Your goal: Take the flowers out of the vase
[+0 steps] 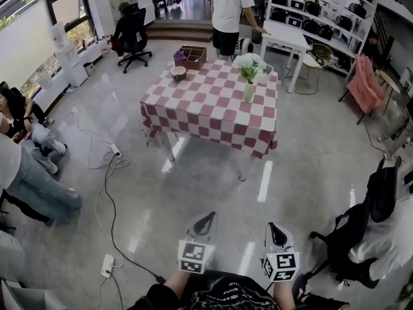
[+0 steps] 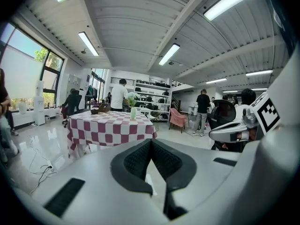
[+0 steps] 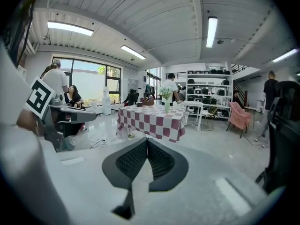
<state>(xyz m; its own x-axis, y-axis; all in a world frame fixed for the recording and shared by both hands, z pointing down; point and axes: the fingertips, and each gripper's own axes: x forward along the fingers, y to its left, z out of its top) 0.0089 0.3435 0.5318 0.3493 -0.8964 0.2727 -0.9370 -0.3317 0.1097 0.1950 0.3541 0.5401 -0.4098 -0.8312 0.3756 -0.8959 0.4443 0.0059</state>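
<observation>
A pale green vase point(image 1: 249, 93) holding white flowers point(image 1: 248, 64) stands upright near the far right edge of a table with a red-and-white checked cloth point(image 1: 206, 112), several steps ahead of me. My left gripper point(image 1: 205, 218) and right gripper point(image 1: 273, 227) are held low over the floor, side by side, both shut and empty. In the left gripper view the vase point(image 2: 133, 112) is small and far beyond the closed left gripper point(image 2: 151, 141). The right gripper view shows the vase point(image 3: 166, 107) and its flowers point(image 3: 166, 93) ahead of the closed right gripper point(image 3: 146, 140).
A dark bowl point(image 1: 179, 72) and a wooden box point(image 1: 192, 56) sit at the table's far left. A person point(image 1: 229, 11) stands behind the table. A power strip point(image 1: 107, 265) and cables point(image 1: 103, 192) lie on the floor at left. People sit at left; a black chair point(image 1: 352, 237) is at right.
</observation>
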